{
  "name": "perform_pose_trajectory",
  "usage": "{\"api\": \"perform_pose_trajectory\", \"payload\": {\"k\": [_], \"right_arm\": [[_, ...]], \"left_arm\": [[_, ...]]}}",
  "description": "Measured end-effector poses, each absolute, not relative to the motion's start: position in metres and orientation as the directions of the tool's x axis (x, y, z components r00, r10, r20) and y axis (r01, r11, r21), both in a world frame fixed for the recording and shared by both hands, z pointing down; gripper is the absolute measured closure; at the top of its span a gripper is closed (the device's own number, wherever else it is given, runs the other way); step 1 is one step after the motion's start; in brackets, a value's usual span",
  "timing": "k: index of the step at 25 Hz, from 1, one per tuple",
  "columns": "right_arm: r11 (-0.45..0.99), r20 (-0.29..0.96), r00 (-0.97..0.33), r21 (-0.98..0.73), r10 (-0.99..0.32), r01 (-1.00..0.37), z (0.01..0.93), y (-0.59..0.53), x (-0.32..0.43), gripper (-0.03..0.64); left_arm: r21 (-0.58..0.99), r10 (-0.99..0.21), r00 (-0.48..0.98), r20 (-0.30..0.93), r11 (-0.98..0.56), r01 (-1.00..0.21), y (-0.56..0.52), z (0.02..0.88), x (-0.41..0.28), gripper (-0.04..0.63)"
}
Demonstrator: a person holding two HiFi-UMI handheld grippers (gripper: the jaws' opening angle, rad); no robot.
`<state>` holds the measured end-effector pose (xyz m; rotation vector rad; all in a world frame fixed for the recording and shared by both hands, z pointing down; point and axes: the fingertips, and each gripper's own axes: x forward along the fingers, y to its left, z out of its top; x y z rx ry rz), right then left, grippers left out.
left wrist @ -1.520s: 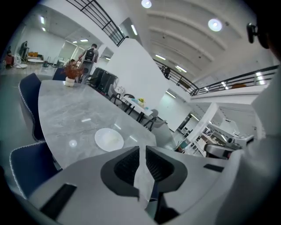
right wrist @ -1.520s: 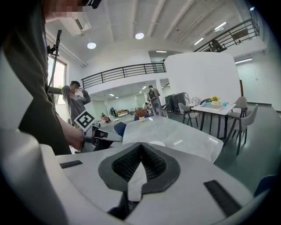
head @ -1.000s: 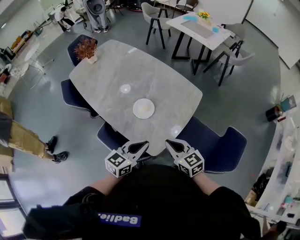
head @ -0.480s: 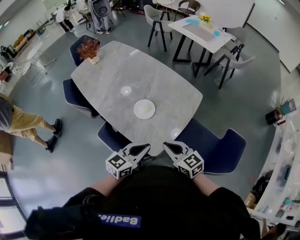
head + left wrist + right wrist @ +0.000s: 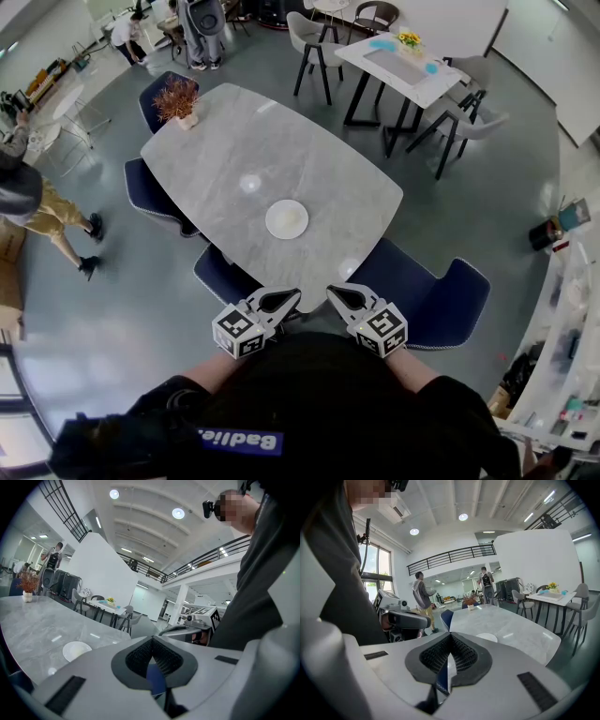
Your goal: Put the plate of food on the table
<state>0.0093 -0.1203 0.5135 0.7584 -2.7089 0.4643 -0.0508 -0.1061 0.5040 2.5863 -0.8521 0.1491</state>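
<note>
Plate of food [image 5: 287, 219] sits mid-frame on the worktop [image 5: 225, 141]; below it, left hand-held gripper [image 5: 284, 296] and right hand-held gripper [image 5: 337, 293] hang clenched, empty.

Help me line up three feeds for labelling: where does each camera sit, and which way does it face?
Head view: on the person's head, facing steeply down at the table and plate; torso, left gripper and right gripper show.
Left gripper view: on the left gripper, facing along its shut jaws over the table; torso at right.
Right gripper view: on the right gripper, likewise; torso at left.
Shared: every view shows the plate.
</note>
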Motion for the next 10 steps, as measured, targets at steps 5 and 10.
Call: {"api": "perform_pose_trajectory", "payload": {"k": [5,10], "right_arm": [[0.807,0.358,-0.818,-0.230,-0.450,-0.545,0.5142,-0.1178,0.0109,0.606],[0.806,0.358,-0.817,-0.228,-0.452,-0.546,0.5112,-0.1170,0.0129,0.606]], "left_arm": [[0.351,-0.545,0.807,0.227,-0.727,-0.590,-0.1041,0.5050,-0.0500,0.588],[0.349,-0.548,0.806,0.224,-0.727,-0.591,-0.1035,0.5033,-0.0483,0.588]]}}
